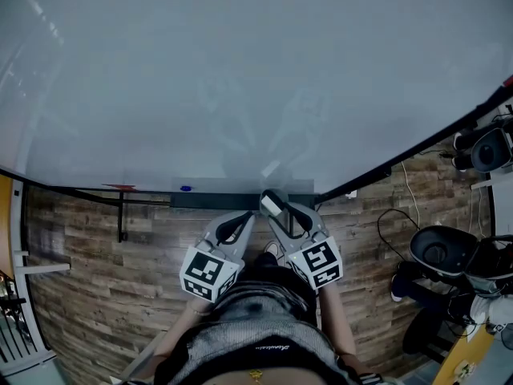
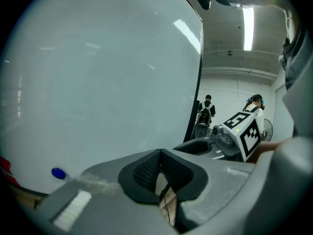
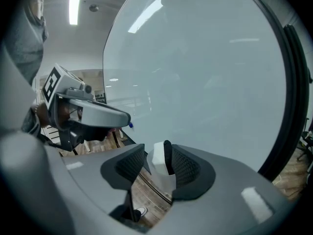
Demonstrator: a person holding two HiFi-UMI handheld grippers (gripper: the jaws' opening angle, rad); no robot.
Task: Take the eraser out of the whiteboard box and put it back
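Right gripper view: eraser (image 3: 157, 160) between right tool's (image 3: 157, 147) jaws

Indoor workroom or lab. A large blank whiteboard (image 1: 240, 79) fills the head view from 9 to 3 o'clock, with its whiteboard box (image 1: 216, 201) at centre. Wood-plank floor (image 1: 80, 247) lies below. Cables (image 1: 405, 187) and black equipment (image 1: 439, 251) sit at 4 o'clock. Strip lights (image 2: 248, 28) run overhead, and two people (image 2: 207, 109) stand far back.

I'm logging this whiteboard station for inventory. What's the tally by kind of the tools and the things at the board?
grippers: 2 (left gripper, right gripper)
eraser: 1
whiteboard box: 1
blue magnet: 1
red item, too small to identify: 1
whiteboard: 1
total: 7
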